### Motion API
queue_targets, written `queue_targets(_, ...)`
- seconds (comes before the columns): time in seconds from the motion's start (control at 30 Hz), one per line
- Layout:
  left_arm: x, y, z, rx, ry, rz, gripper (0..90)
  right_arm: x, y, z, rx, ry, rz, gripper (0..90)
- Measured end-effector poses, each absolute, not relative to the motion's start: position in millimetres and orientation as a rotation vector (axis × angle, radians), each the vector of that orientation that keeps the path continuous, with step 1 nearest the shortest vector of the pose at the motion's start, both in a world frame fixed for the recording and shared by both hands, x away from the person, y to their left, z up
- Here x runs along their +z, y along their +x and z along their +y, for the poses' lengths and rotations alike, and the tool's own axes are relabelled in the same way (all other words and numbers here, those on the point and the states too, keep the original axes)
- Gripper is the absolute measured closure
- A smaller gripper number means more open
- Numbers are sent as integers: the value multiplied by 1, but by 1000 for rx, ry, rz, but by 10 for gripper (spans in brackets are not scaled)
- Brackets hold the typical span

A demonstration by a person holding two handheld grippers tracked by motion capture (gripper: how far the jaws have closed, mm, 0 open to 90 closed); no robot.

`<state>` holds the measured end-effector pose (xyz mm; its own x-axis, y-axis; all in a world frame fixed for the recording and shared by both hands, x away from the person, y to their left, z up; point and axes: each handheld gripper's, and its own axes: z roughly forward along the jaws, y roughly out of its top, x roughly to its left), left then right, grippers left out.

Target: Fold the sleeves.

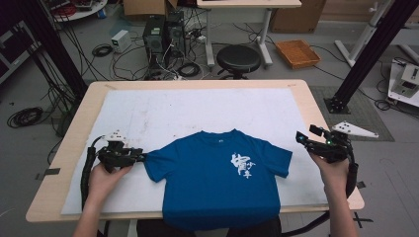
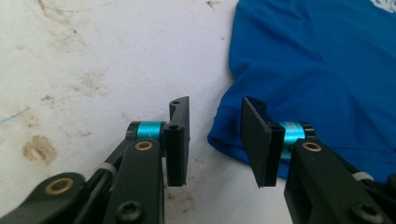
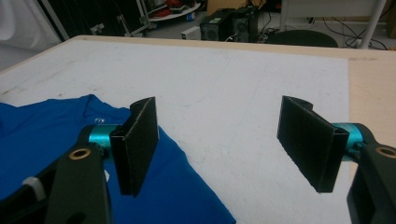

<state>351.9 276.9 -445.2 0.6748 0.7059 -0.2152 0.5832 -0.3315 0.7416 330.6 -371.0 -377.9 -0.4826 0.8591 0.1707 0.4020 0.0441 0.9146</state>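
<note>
A blue T-shirt (image 1: pixel 217 177) with white print on its chest lies flat on the white mat (image 1: pixel 197 106), its hem hanging over the near table edge. My left gripper (image 1: pixel 143 157) sits low at the tip of the shirt's left sleeve. In the left gripper view the jaws (image 2: pixel 215 105) stand partly apart with the sleeve's hem (image 2: pixel 224 135) in the gap, and the pads do not press on it. My right gripper (image 1: pixel 300 138) hovers just off the right sleeve. In the right gripper view it (image 3: pixel 219 105) is wide open above the mat, with the shirt (image 3: pixel 46 126) under its left jaw.
The mat covers most of the wooden table (image 1: pixel 316 113) and is stained and bare behind the shirt. Beyond the far edge stand a black stool (image 1: pixel 238 58), computer towers (image 1: pixel 163 32) with loose cables, and an orange tray (image 1: pixel 297 53) on the floor.
</note>
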Motion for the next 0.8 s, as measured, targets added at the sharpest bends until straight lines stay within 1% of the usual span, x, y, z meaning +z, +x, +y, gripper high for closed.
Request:
queue_targets(0.13, -446, 351, 276, 187, 2038, 993, 730, -378, 331, -371, 1428, 1264, 1900, 290)
queue_targets(0.23, -445, 350, 277, 195, 2037, 984, 826, -378, 331, -371, 1427, 1265, 1897, 291)
queue_targets(0.3, -443, 348, 277, 197, 2021, 979, 868, -378, 331, -371, 1426, 1269, 1898, 292)
queue_targets(0.37, -441, 348, 277, 186, 2004, 973, 876, -378, 331, -371, 1426, 1266, 1897, 292)
queue_targets(0.43, -438, 347, 276, 161, 1976, 980, 879, -378, 330, -371, 1428, 1267, 1896, 293)
queue_targets(0.47, -432, 346, 272, 124, 1964, 984, 879, -377, 330, -371, 1428, 1265, 1895, 293)
queue_targets(0.5, -432, 346, 272, 124, 1964, 984, 880, -377, 330, -371, 1428, 1265, 1895, 293)
queue_targets(0.6, -412, 340, 255, 40, 1926, 966, 881, -376, 330, -371, 1429, 1264, 1892, 293)
queue_targets(0.63, -412, 340, 255, 40, 1926, 966, 881, -375, 330, -372, 1432, 1263, 1891, 293)
queue_targets(0.67, -402, 338, 243, -12, 1899, 978, 881, -375, 330, -372, 1434, 1260, 1890, 293)
queue_targets(0.7, -402, 338, 243, -12, 1899, 978, 881, -374, 330, -372, 1435, 1260, 1886, 293)
queue_targets(0.73, -393, 337, 231, -51, 1868, 980, 881, -374, 329, -373, 1437, 1259, 1885, 293)
queue_targets(0.77, -393, 337, 231, -51, 1868, 980, 881, -374, 329, -373, 1437, 1259, 1885, 293)
queue_targets(0.8, -388, 336, 215, -78, 1849, 986, 881, -373, 329, -373, 1437, 1263, 1885, 293)
